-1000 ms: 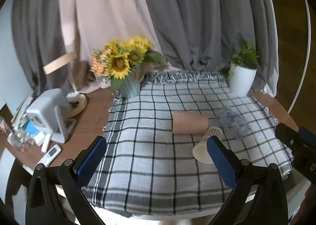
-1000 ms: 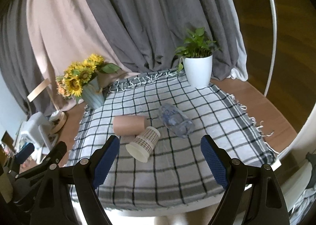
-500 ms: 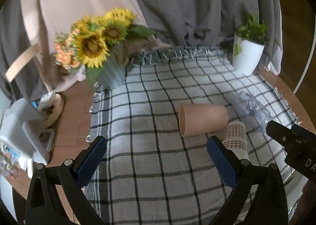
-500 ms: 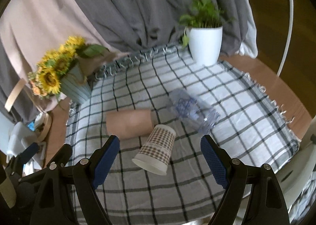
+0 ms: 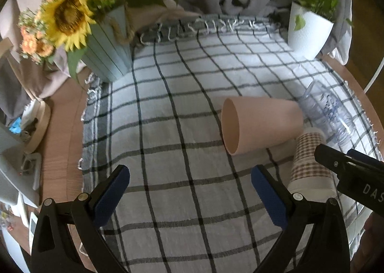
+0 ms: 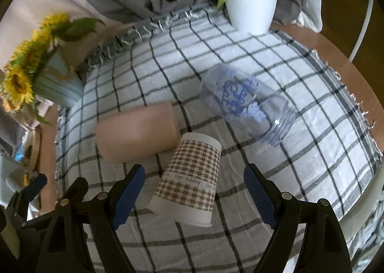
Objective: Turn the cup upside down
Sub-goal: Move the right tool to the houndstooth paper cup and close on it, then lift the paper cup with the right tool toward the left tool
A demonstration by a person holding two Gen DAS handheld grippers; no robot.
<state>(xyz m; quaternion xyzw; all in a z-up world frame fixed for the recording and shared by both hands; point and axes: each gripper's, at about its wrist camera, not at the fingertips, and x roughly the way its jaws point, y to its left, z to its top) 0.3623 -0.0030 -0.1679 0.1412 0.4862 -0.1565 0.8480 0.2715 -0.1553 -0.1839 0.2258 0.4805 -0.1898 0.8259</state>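
The paper cup (image 6: 189,178) lies on its side on the checked cloth (image 6: 312,153) over the bench, brown houndstooth around a white wall, rim toward the right claw (image 6: 194,197). That claw stands wide open with the cup between its blue pads (image 6: 128,191), gripping nothing. The cup's base touches a pink cup (image 6: 136,132), also on its side, mouth open and hollow. A clear bottle (image 6: 244,107) with blue lettering lies just beside them. The left claw (image 5: 189,197) gapes wide over bare cloth. A blue pot (image 5: 108,52) holds sunflowers (image 5: 67,16); a white pot (image 6: 250,4) holds a green plant.
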